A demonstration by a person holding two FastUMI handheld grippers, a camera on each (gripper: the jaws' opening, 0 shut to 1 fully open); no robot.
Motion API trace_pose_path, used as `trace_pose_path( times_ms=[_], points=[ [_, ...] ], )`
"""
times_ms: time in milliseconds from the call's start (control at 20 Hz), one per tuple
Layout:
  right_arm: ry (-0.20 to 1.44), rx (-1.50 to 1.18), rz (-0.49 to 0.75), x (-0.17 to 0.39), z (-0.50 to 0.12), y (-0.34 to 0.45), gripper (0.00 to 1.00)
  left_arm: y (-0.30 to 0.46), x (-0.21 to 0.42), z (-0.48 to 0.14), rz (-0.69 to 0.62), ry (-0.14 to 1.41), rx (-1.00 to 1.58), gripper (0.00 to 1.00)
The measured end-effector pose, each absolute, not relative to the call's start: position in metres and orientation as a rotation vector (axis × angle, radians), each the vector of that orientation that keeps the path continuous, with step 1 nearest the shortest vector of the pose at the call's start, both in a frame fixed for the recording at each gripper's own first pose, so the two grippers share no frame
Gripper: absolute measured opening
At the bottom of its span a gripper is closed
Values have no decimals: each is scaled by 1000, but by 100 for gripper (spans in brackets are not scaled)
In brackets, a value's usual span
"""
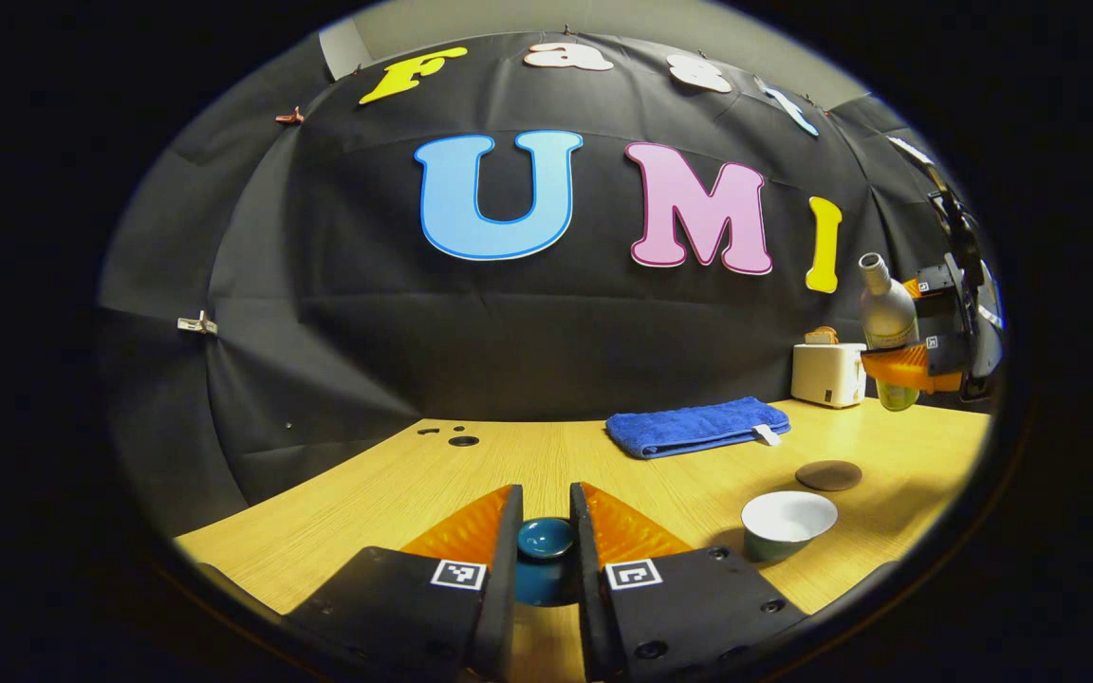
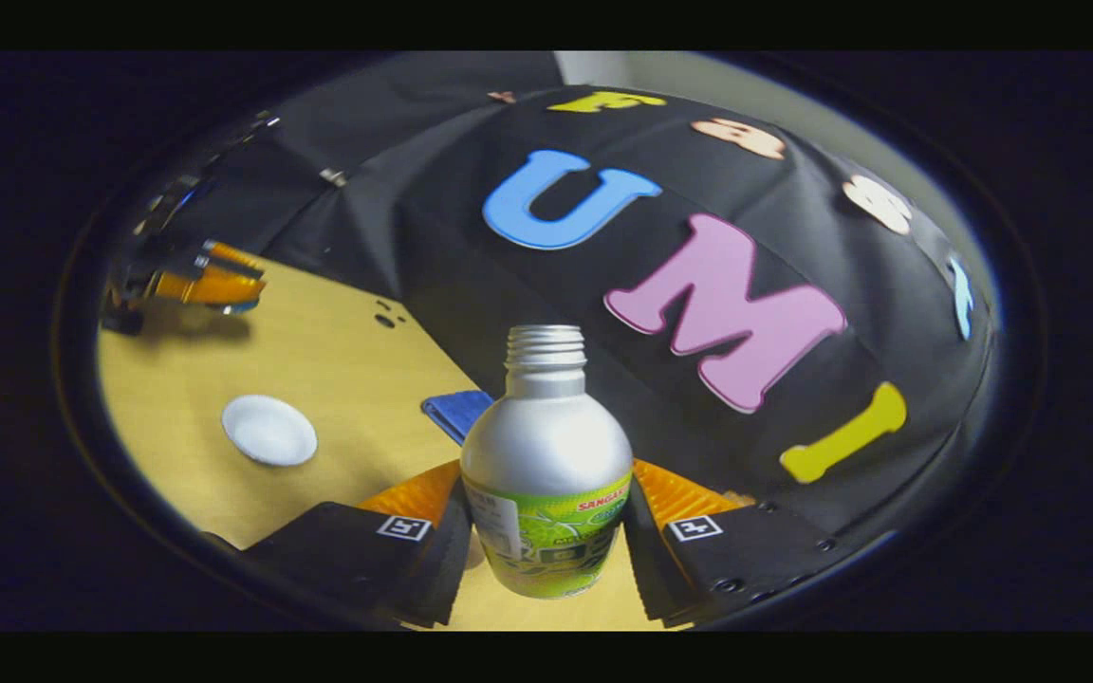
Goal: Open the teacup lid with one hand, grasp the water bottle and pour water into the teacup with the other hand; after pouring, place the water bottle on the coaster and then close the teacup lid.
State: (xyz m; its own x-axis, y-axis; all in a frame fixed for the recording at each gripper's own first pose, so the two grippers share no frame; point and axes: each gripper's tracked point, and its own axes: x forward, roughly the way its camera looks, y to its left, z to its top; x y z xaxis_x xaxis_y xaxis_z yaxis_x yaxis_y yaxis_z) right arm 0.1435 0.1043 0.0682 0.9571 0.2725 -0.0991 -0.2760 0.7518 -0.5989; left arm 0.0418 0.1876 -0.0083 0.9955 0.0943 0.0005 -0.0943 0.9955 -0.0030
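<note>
- Your left gripper (image 1: 546,541) has its two orange fingers closed to a narrow gap on the knob of the teal teacup lid (image 1: 546,538); both fingers press on that knob, and the lid sits low over the near edge of the bench (image 1: 366,484). Whether it rests on the wood or hangs just above it, you cannot tell from this angle.
- The teacup (image 1: 787,525) stands upright and uncovered near the bench's right side, its white inside facing up, apart from the lid you hold.
- Just behind the teacup lies the round dark coaster (image 1: 828,474), flat on the wood and bare.
- Your right gripper (image 2: 546,531) is clamped on the water bottle (image 2: 546,474): the fingers bear on both sides of its labelled lower body.
- In the left gripper view that bottle (image 1: 888,332) is lifted above the bench's far right corner, its long axis close to vertical, leaning slightly, with the uncapped threaded neck pointing up.
- In the right gripper view the bottle's neck points away from the camera along the fingers, and the teacup (image 2: 269,430) shows well off to the left of it.
- A folded blue towel (image 1: 695,427) lies along the bench's back edge, and a white toaster (image 1: 828,373) stands in the back right corner.
</note>
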Motion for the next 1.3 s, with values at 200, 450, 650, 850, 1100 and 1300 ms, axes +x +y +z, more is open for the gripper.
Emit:
trace_pose_path(
  times_ms=[200,450,650,850,1100,1300],
  points=[
    [52,-341,342,147,61,101,75,189,42,-8,101,-1,-2,32],
    [53,-82,331,168,45,91,75,189,42,-8,103,-2,-2,32],
    [63,19,350,188,25,92,75,189,41,-8,103,-2,-2,33],
    [86,35,328,202,0,90,76,189,42,-8,103,-3,-1,33],
    [102,16,309,212,-18,89,77,189,42,-9,102,-3,-1,32],
    [93,12,305,213,-17,86,80,189,42,-9,102,-3,-1,32]
  ],
)
